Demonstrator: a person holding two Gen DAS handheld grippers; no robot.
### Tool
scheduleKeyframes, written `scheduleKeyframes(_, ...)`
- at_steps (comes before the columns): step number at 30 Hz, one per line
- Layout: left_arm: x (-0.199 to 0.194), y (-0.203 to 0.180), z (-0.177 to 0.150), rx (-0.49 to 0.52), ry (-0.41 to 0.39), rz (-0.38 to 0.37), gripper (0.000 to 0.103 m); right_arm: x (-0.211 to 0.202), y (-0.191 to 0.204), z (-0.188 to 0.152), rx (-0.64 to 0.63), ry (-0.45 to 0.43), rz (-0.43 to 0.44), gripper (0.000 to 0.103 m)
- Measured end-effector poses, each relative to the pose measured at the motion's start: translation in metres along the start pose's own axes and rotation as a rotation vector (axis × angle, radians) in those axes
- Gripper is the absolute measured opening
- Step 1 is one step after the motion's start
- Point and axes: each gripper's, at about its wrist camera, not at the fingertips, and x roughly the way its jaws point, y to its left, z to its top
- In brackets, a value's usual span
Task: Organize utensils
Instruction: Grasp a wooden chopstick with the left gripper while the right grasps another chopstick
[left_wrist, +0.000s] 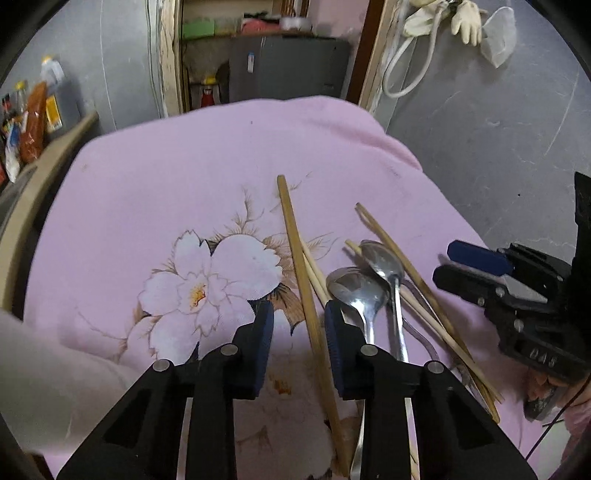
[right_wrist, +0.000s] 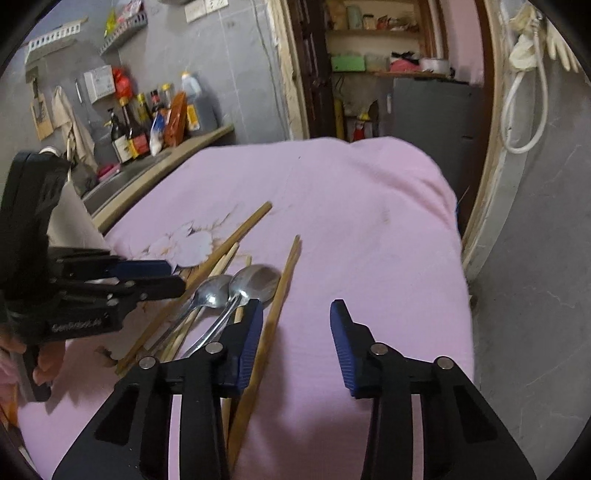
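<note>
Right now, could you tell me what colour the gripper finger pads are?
Dark blue pads on black arms, clearest in the right wrist view.

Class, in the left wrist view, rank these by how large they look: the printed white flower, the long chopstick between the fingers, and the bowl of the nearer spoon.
1. Printed white flower: widest spread.
2. Long chopstick: longer end to end but thin; nearness inflates it, so first place is unsure.
3. Nearer spoon's bowl: smallest.

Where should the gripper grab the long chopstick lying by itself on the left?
Grip the long chopstick at its bare far half, coming straight down from above with jaws across it. That end lies flat on the pink cloth, clear of the spoons.
</note>
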Motion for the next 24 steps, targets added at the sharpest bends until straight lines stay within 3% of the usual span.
scheduleKeyframes(9, 0.014, 0.002, 0.014, 0.0, 0.051, -0.006, 0.013, 0.02, 0.006, 0.011, -0.041, 0.08, -0.051, 0.028)
scheduleKeyframes(17, 0.02, 0.009, 0.028, -0.031, 0.127, -0.037, 0.012, 0.043, 0.003, 0.029, 0.002, 0.198, -0.055, 0.027)
scheduleKeyframes(21, 0.02, 0.008, 0.03, -0.058, 0.15, -0.036, 0.006, 0.047, -0.002, 0.036, 0.078, 0.255, -0.038, 0.008)
scheduleKeyframes(24, 0.017, 0.009, 0.028, -0.11, 0.159, -0.029, 0.005, 0.045, -0.003, 0.038, 0.124, 0.265, -0.035, 0.005)
